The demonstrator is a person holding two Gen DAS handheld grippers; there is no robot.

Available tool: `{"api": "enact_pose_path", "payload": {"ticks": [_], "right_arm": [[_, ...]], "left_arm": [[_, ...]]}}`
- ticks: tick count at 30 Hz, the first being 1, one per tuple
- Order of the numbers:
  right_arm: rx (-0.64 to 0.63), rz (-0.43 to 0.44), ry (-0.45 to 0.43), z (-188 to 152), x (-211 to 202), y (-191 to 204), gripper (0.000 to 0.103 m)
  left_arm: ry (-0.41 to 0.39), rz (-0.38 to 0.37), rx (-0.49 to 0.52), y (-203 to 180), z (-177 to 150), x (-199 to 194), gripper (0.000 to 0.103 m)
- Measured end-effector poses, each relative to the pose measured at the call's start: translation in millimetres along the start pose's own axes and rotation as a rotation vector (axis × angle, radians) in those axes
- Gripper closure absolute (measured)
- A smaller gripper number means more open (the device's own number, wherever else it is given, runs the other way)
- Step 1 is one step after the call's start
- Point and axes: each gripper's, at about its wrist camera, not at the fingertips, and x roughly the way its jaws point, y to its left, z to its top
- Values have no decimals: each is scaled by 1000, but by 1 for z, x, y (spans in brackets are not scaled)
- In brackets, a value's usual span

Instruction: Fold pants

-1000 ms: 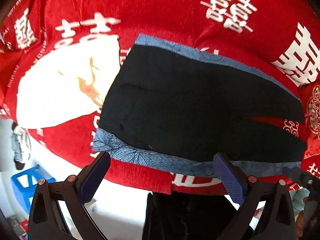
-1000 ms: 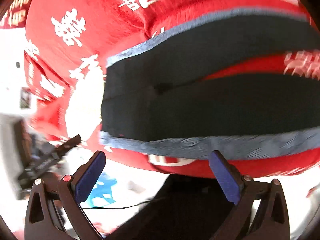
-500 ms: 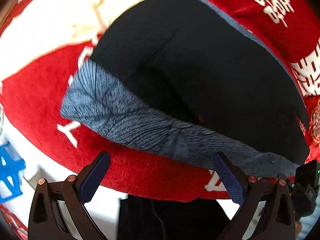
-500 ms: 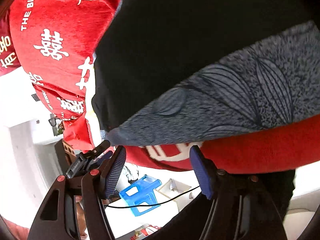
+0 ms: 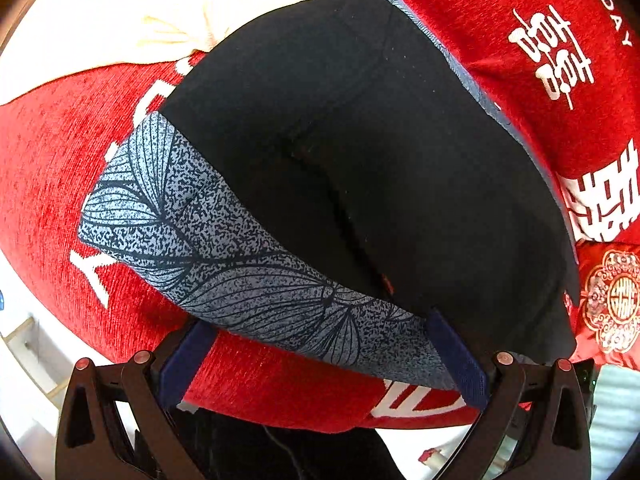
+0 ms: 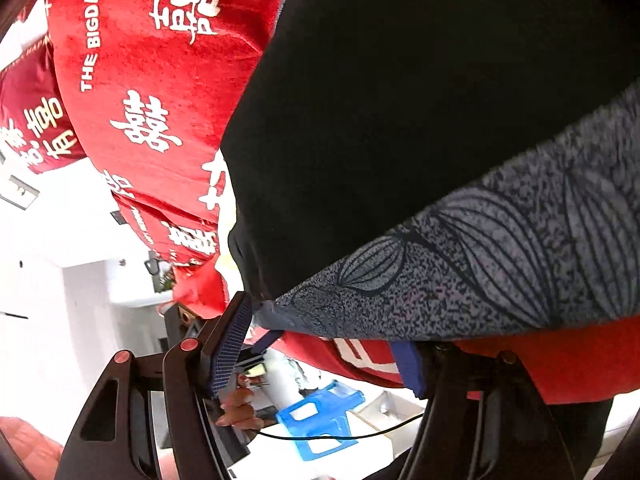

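Note:
Black pants (image 5: 380,152) with a grey-blue leaf-patterned side stripe (image 5: 224,256) lie flat on a red blanket (image 5: 60,184) printed with white characters. My left gripper (image 5: 316,322) is open wide, low at the near edge. Its fingers (image 5: 456,356) straddle the stripe, with the tips against the fabric. In the right wrist view the same stripe (image 6: 500,264) runs across to a corner. My right gripper (image 6: 324,324) stands partly open at that corner. One pad sits beside the tip of the corner, the other below the stripe's edge, and neither presses on the cloth.
A cream cloth (image 5: 160,12) lies on the blanket beyond the pants. A red cushion with a gold ornament (image 5: 612,300) is at the right. Below the blanket's edge are a blue plastic stool (image 6: 320,420), a black cable (image 6: 340,436) and a person's hand (image 6: 236,404).
Both grippers have come down close to the near patterned edge of the pants. The right jaws have narrowed from a second ago. The left jaws have stayed wide.

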Motion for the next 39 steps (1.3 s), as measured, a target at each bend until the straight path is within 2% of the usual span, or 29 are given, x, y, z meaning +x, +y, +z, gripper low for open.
{"api": "enact_pose_path", "payload": {"ticks": [5,9,13,16,18,20,22,26,27,28,29,30,32,36,39], "right_arm": [[81,65,-22,-5,0,-15,32],[116,122,-18,1,15,-9,32],[77,220,-36,3,3,14,32],[50,253,-28,6,-5,26,32],[46,270,-23,7,-8,28,32],[39,242,-11,7,-10,27,32],[38,175,7,6,-6,21,32],[106,77,-3,2,-9,-7,33],[134,72,-12,1,-11,-14,40],[192,74,-24,0,-13,-25,51],[234,80,-29,0,-14,-31,79],[289,70,-39,-1,-17,-40,94],[299,41,-47,0,-20,-38,94],[193,14,-37,13,-35,8,94],[99,-7,-11,38,-53,53,94]], "left_arm": [[17,5,-23,-8,-12,8,0],[40,-66,-93,0,-18,18,0],[49,-142,-130,4,-10,23,0],[51,-207,-190,10,-2,24,0],[39,-219,-208,14,3,21,0],[14,-202,-200,12,8,18,2],[-6,-157,-159,7,12,15,9],[-16,-106,-119,6,19,16,28],[-22,-91,-103,7,20,14,37],[-28,-70,-83,6,20,13,42],[-30,-52,-58,5,21,12,51],[-28,-48,-43,4,23,11,64],[-15,-51,-23,3,27,5,73],[-50,-30,23,-18,41,-26,73],[-96,-22,67,-47,59,-53,73]]}}
